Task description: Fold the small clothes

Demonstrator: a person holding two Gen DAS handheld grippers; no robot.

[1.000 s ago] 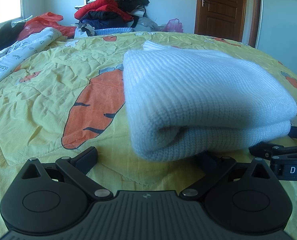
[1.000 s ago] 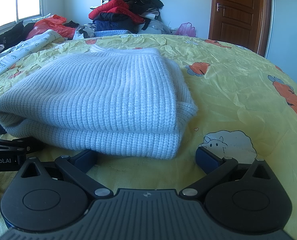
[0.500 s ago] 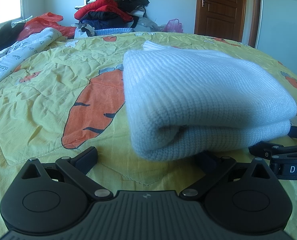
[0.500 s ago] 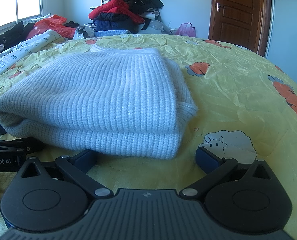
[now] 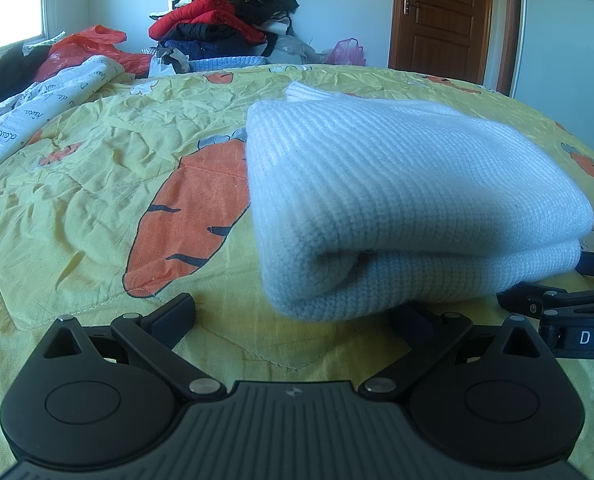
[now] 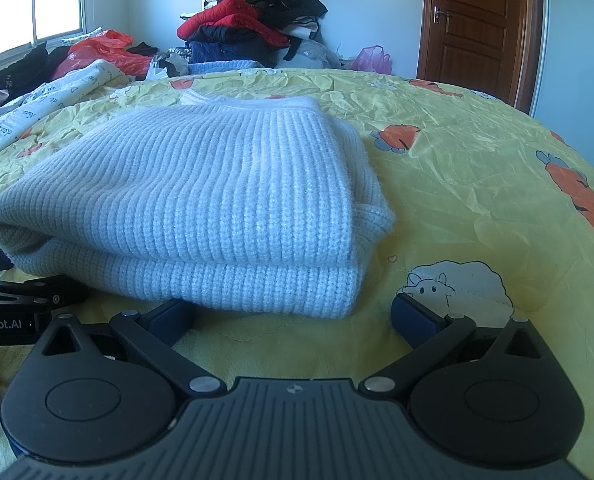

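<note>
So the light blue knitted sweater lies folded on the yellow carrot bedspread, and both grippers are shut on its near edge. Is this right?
Not quite. The light blue knitted sweater does lie folded on the yellow carrot bedspread, but neither gripper is shut on it. The right wrist view shows the right gripper with fingers spread wide, empty; the left wrist view shows the left gripper open too, holding nothing.

Sweater (image 6: 201, 200): ribbed knit cloth, pale blue, soft and slightly fuzzy at the edges, matt. Bedspread (image 6: 477, 184): thin woven cloth, yellow with printed carrots, heavily creased, faint sheen on the wrinkles. Left gripper (image 5: 293, 316) and right gripper (image 6: 293, 314): matt black plastic bodies with ribbed grooves, small bright metal pivot pins. Door (image 6: 477, 20): brown wood, smooth, semi-gloss panels. Bag (image 6: 97, 50) at the window side: orange plastic film, glossy, crumpled.
</note>
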